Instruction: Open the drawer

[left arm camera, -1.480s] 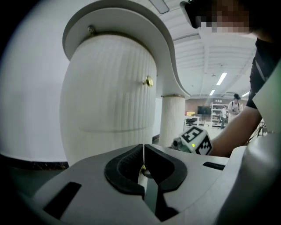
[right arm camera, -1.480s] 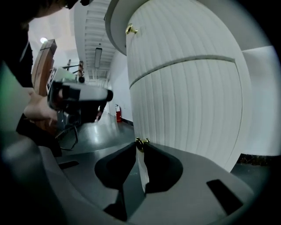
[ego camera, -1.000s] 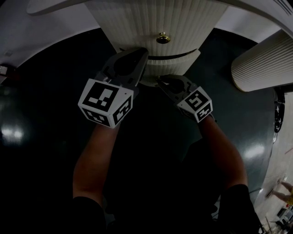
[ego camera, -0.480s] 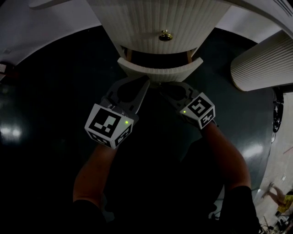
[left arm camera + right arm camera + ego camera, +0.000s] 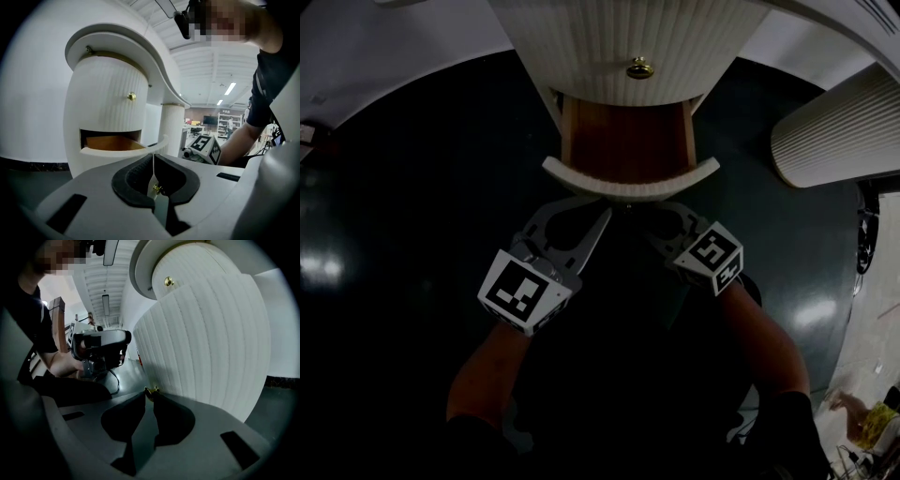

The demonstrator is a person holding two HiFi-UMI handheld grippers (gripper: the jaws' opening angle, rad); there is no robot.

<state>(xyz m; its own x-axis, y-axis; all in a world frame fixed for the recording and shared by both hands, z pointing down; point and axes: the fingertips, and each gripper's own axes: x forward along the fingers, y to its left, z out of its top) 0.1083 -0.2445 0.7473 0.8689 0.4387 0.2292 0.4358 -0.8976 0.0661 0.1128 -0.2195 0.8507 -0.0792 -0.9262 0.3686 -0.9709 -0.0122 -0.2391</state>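
1. Drawer (image 5: 628, 180) stands open. It sticks out toward the near side from the bottom of a white ribbed cabinet (image 5: 619, 37), in the middle of the head view.
2. The drawer front is white, curved and ribbed. The inside is brown wood.
3. A small brass knob (image 5: 151, 391) sits on the drawer front. The right gripper (image 5: 645, 212) has its jaws closed on this knob and pinches it at the very tips.
4. The left gripper (image 5: 605, 214) is just beside the right one, on its left, and close to the drawer front. Its jaws are pressed almost together, with only a thin slit between them. A bit of white and a bit of brass show through the slit from behind. The jaws hold nothing. I cannot tell if this gripper touches the drawer.
5. A second brass knob (image 5: 639, 67) sits on the cabinet face just above the open drawer, on the far side.
6. A bare arm (image 5: 487, 356) comes up from the near side to each gripper.
7. The floor (image 5: 394, 234) around the cabinet is dark and shiny.
8. A second white ribbed piece (image 5: 834, 131) with a round shape stands on the far right, well apart from the drawer.
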